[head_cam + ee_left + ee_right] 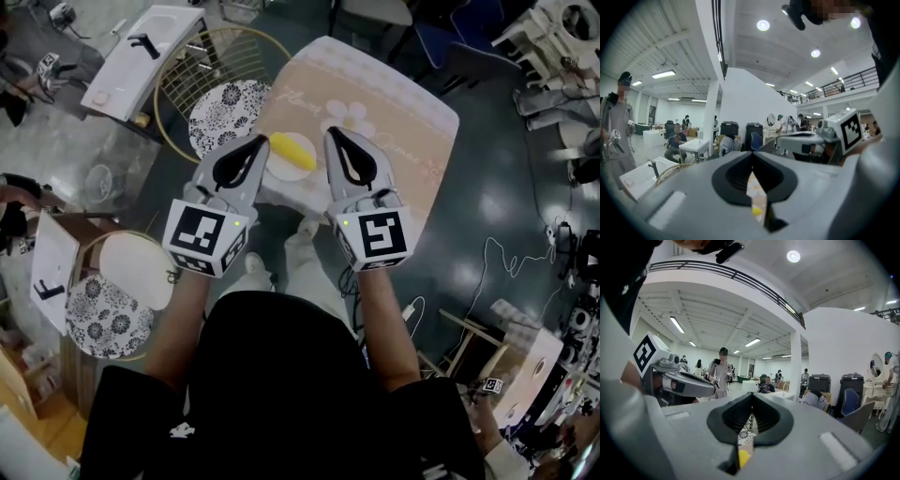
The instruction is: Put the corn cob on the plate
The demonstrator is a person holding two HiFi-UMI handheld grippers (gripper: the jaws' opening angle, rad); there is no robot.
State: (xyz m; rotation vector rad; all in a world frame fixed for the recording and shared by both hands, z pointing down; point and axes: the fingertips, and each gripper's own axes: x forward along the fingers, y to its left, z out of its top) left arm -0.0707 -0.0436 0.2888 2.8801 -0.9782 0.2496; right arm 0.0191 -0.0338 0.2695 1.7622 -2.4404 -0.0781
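Note:
The yellow corn cob (pixel 293 148) lies on a small white plate (pixel 281 174) near the front edge of the table with the beige flowered cloth (pixel 394 112). My left gripper (pixel 261 141) hangs just left of the plate and my right gripper (pixel 332 131) just right of it, both above the table and apart from the cob. Both have their jaws together with nothing between them. In the left gripper view a bit of the corn cob (pixel 757 211) shows through the slit under the shut left gripper (pixel 751 154). The right gripper view likewise shows the corn cob (pixel 743 458) below the shut right gripper (pixel 752 394).
A gold wire chair with a patterned cushion (pixel 230 112) stands left of the table, and another such chair (pixel 108 314) nearer at the left. A white unit with a black tap (pixel 141 56) sits at the back left. Cables (pixel 511 258) run on the floor at right.

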